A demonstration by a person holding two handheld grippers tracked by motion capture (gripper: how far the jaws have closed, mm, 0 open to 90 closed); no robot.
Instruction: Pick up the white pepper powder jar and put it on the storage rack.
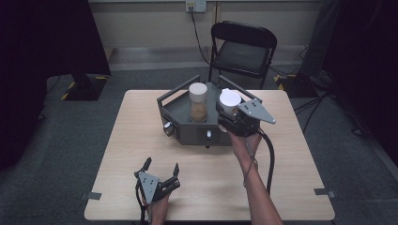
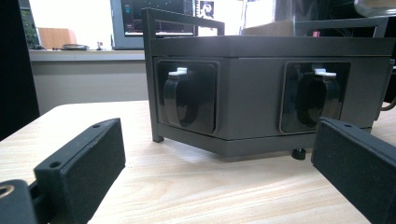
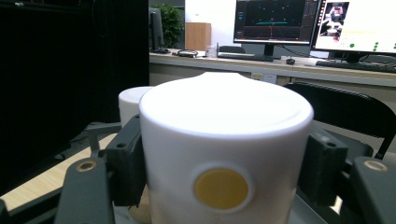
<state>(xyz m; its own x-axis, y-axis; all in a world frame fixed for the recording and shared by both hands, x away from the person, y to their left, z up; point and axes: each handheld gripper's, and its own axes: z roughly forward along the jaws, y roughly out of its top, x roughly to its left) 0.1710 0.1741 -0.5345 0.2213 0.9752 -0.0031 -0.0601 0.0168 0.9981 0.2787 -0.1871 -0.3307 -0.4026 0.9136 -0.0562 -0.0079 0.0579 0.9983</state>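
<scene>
White-capped jar [image 3: 224,158] sits clamped between the right gripper's [image 1: 233,117] fingers [image 3: 125,161], one black pad on each flank of its cap, a round yellow spot facing the camera that rides on the gripper; the jar stands upright, long axis vertical, at the right end of the dark grey tray [image 1: 180,126], apparently over the tray's right side (whether its base rests on the tray floor I cannot tell); a second jar [image 1: 198,101], same white cap and brown contents, stands just left of it inside the tray; the right hand is plainly the nearer one; the left gripper [image 1: 162,171] lies well apart on the near bench [image 1: 281,187], its fingers [image 2: 81,163] spread wide with nothing between them, pointed at the tray's near wall with its two black latches [image 2: 180,95].
</scene>
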